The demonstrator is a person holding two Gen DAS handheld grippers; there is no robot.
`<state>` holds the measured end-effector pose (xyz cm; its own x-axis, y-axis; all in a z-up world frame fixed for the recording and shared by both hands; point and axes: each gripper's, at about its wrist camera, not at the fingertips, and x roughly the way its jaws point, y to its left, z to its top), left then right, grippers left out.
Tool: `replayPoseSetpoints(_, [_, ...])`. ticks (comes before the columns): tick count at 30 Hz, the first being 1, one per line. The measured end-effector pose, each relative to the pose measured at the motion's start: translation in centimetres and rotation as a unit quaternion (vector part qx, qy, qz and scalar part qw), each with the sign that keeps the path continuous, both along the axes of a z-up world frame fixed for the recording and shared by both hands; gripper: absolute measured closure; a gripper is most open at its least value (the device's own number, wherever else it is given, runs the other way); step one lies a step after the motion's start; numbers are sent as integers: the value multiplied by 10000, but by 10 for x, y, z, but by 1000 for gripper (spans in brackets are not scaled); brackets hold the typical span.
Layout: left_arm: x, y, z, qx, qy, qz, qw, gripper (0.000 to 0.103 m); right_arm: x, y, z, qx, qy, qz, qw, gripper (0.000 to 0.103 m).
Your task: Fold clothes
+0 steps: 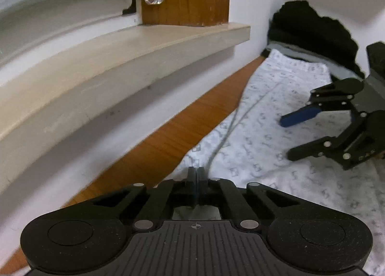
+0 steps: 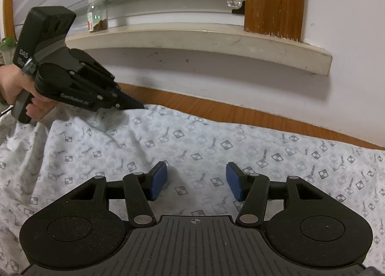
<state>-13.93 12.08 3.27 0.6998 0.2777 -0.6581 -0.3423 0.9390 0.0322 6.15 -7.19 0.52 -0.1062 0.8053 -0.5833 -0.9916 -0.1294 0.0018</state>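
Pinching the far edge of a white cotton garment printed with small grey checkered squares (image 2: 197, 155), the left gripper (image 2: 134, 105) is clenched tight, its blue-padded fingers meeting at the cloth near the strip of orange-brown wooden surface (image 1: 168, 141) that runs along the white wall (image 2: 336, 83). Whether fabric is truly caught between the pads cannot be told from either view; the tips sit right at the hem. The right gripper (image 2: 196, 181) hangs released over the middle of the garment, its blue rubber pads (image 2: 157, 179) well apart with only flat cloth beneath them, nothing between.

The garment lies spread across the surface, soft and thin, with shallow creases fanning from the left gripper's pinch and a long stitched seam (image 1: 231, 127) running down its length. A heap of black fabric (image 1: 312, 33) sits at its far end.

Risk from here looks plain: a one-sided pull would drag the light cloth askew, bunching it toward the wall, and a shallow bite on the hem may slip free when lifted. The right gripper, closing on a flat single layer, could skid over the weave rather than gather it. A cream-painted windowsill (image 2: 216, 35) carrying a clear glass jar (image 2: 97, 14) juts just above the work, close enough to snag a raised fold.
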Motion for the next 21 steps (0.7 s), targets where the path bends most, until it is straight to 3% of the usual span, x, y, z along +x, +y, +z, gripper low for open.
replayPoseSetpoints(2, [-2,2,7,316,-219,287,9988,103,0,-1,0,0,0,-4,10000,48])
replayPoseSetpoints(4, [-9,12,18,579,-555,902,9927,101,0,0,0,0,0,-7,10000,48])
replayPoseSetpoints(6, [-10,19,19,381,-570,896,9936,103,1,-1,0,-1,-1,-8,10000,48])
replayPoseSetpoints(9, [-8,17,7,403,-314,886,9948,103,1,-1,0,-3,-1,-9,10000,48])
replayPoseSetpoints(12, [-13,17,2,237,-371,868,9953,102,2,-1,0,-3,0,-9,10000,48])
replayPoseSetpoints(15, [-20,14,2,113,-463,782,9958,88,2,-1,1,-6,0,-12,10000,48])
replayPoseSetpoints(19, [-29,9,4,35,-432,389,9983,60,3,-1,1,-8,6,-17,10000,48])
replayPoseSetpoints(21, [-28,10,-2,27,-226,284,9993,60,3,-1,1,-10,5,-19,10000,48])
